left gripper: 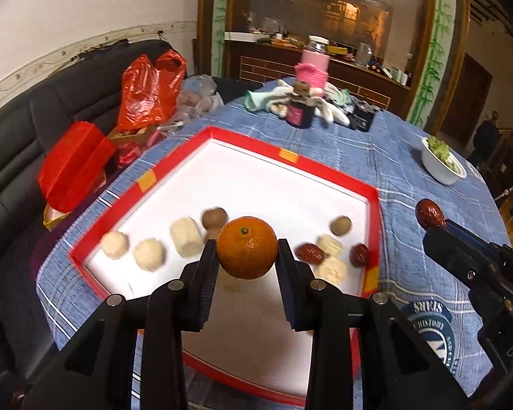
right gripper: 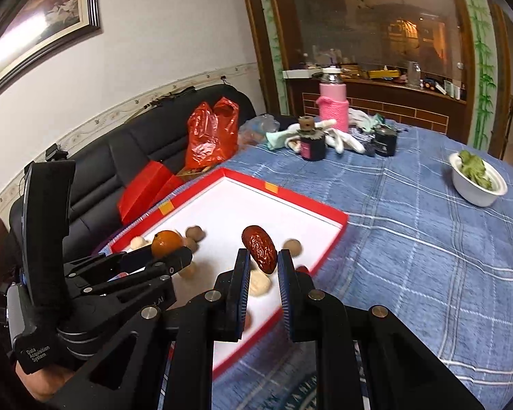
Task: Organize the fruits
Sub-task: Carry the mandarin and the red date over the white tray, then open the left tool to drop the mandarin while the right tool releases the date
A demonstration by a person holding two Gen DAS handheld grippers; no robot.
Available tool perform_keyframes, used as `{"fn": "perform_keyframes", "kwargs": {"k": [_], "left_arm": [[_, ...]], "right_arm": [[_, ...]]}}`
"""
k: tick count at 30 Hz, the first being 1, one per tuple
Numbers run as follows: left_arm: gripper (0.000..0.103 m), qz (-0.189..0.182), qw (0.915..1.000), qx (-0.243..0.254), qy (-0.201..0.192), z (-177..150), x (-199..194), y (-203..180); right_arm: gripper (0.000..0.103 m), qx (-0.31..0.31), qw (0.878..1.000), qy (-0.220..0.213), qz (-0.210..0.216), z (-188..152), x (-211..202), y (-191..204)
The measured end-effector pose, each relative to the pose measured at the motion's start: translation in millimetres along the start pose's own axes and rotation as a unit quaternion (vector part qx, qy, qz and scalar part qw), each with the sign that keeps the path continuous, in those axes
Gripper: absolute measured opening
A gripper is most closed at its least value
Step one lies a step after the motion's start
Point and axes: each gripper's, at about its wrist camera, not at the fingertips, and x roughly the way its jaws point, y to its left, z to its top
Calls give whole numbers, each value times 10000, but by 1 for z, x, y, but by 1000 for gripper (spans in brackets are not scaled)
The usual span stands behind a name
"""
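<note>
- Left tool grips the orange above the red-rimmed tray.
- Right tool pinches 1 red date near the tray's right edge.
- Lower each beside its like; release gently.

A table under a blue checked cloth is carrying a red-rimmed tray near its front edge. A white bowl is sitting apart at right. A dark jar, gloves and a pink bottle are crowding the far edge.
</note>
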Motion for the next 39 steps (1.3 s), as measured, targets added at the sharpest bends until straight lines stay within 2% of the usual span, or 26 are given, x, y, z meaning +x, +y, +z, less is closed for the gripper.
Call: {"fn": "perform_keyframes", "kwargs": {"k": [9, 23, 36, 39], "left_arm": [[31, 192, 9997, -94, -79, 16, 7, 14], [31, 431, 9989, -135, 155, 20, 35, 22], [31, 532, 9981, -140, 286, 20, 49, 24], [31, 612, 9974, -170, 333, 19, 51, 24]], "right_arm": [[16, -128, 9999, 62, 75, 17, 22, 14], [16, -6, 9985, 542, 8, 13, 76, 6], [16, -6, 9968, 796, -18, 11, 102, 4], [16, -66, 9952, 980, -32, 10, 111, 7]]}}
